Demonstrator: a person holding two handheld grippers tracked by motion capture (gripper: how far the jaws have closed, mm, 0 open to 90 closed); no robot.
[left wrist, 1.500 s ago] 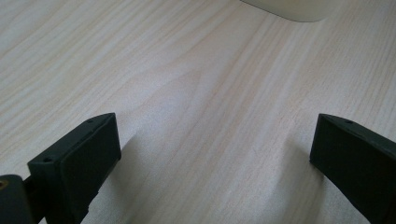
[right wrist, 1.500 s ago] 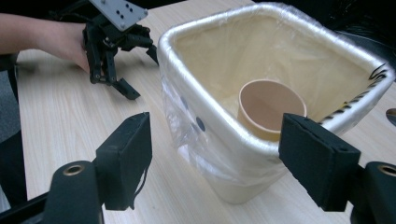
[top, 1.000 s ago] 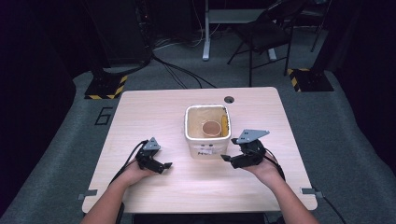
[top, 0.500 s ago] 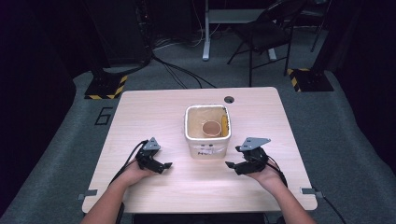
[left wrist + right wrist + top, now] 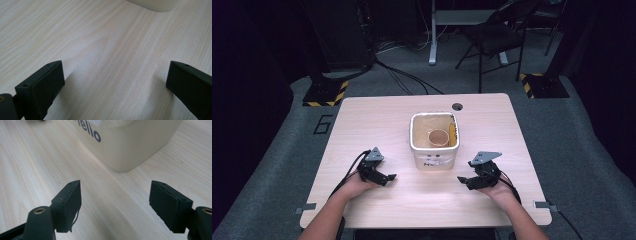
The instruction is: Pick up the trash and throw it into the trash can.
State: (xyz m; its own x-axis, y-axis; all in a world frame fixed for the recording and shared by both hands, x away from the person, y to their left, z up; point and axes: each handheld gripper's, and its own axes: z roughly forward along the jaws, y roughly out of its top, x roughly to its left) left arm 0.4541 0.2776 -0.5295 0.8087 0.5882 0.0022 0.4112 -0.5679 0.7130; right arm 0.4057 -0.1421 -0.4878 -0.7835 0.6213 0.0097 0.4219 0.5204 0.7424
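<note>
Sinking from rim height onto the bench [image 5: 377,120], the right tool [image 5: 465,182] now lies released and empty like the left tool [image 5: 388,178], the white tub [image 5: 434,157] just ahead between them, suggesting both hands are parked.

Dim room, grey carpet floor [image 5: 592,150], folding chair [image 5: 497,35], hazard-striped stand bases [image 5: 324,93], floor cables [image 5: 407,80]
</note>
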